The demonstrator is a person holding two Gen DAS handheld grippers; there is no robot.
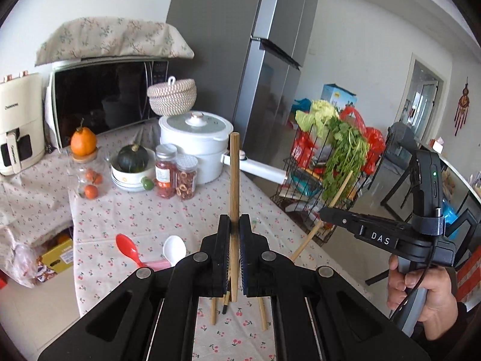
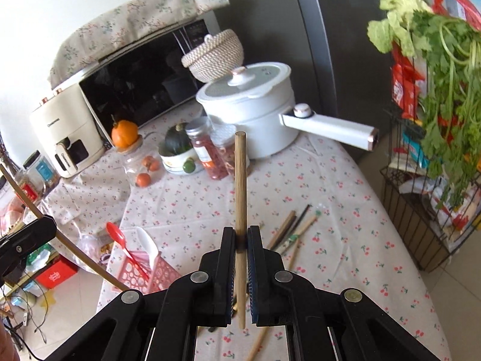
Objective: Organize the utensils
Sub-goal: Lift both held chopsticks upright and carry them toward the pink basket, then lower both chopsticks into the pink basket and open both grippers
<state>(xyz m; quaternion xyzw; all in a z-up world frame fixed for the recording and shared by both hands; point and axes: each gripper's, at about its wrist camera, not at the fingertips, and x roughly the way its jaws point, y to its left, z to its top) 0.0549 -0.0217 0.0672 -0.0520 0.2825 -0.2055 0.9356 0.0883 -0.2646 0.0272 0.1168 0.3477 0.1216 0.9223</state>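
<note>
Left gripper (image 1: 234, 229): jaws closed tight on one light-brown wooden chopstick (image 1: 234, 177), held upright, pinched near its lower third, tip standing clear above the fingers. Right gripper (image 2: 241, 237): likewise clamped on a second round wooden chopstick (image 2: 240, 180), upright with a slight lean, its short end hanging below the jaws. Both sticks ride above the cherry-print tablecloth (image 2: 345, 210). Loose chopsticks (image 2: 290, 230), several, lie in a fan on the cloth beside the right gripper. Pink perforated plastic basket (image 2: 141, 270) at the table edge, holding a red plastic spoon (image 2: 115, 234) and a white plastic spoon (image 2: 147, 243). Handling, by judgement: chopsticks light, stiff, smooth, prone to swivel in a pinch; best taken mid-length.
</note>
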